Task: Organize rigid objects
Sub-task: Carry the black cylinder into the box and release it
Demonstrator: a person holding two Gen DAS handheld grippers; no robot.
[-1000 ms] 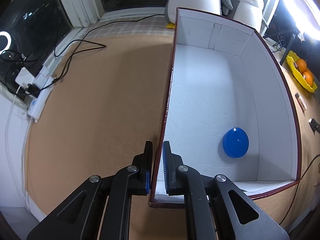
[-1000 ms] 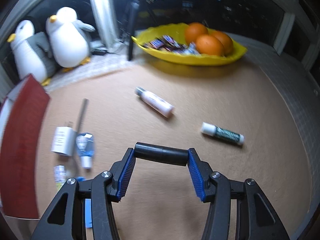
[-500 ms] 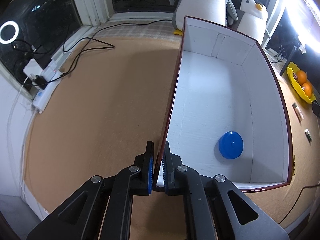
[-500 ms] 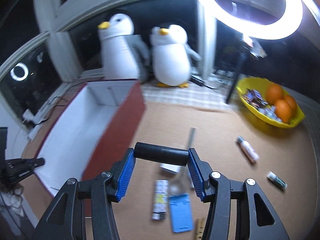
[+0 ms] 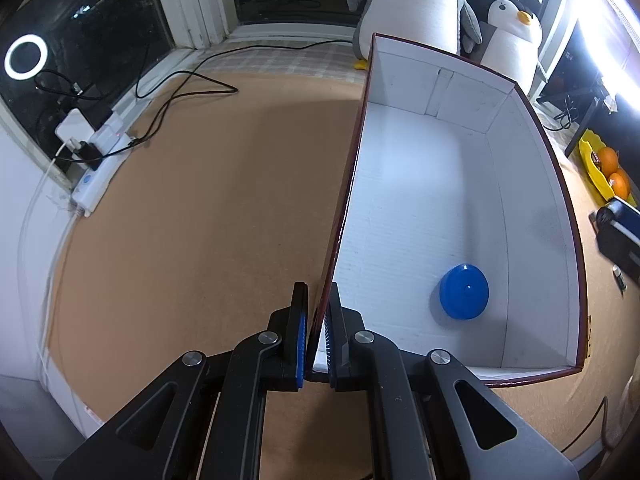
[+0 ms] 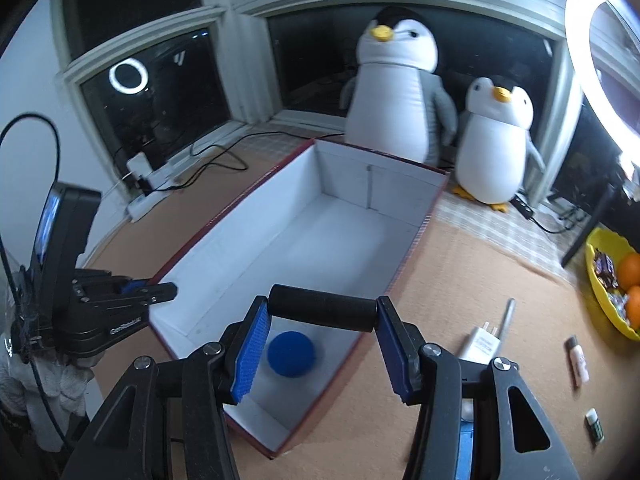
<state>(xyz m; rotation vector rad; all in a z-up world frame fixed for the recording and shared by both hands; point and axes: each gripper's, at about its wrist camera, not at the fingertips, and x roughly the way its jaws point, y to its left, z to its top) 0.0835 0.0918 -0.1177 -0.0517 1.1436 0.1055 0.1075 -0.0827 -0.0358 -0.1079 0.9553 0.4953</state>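
Observation:
A long box, red outside and white inside (image 5: 432, 184) (image 6: 304, 216), lies on the brown table. A blue round lid (image 5: 464, 291) (image 6: 291, 354) lies inside it near the front end. My left gripper (image 5: 316, 320) is shut on the box's left wall near the front corner; it also shows in the right wrist view (image 6: 132, 296). My right gripper (image 6: 322, 344) is shut on a black cylinder (image 6: 323, 309), held crosswise above the box's near end, over the blue lid.
Right of the box lie a white charger (image 6: 482, 343), a metal rod (image 6: 507, 314), small tubes (image 6: 578, 362) and a yellow bowl of oranges (image 6: 612, 284). Two plush penguins (image 6: 394, 92) stand behind the box. A power strip with cables (image 5: 100, 152) lies at the left.
My right gripper swung left with the black cylinder, from over the loose items to above the box's near end. My left gripper kept its hold on the box wall.

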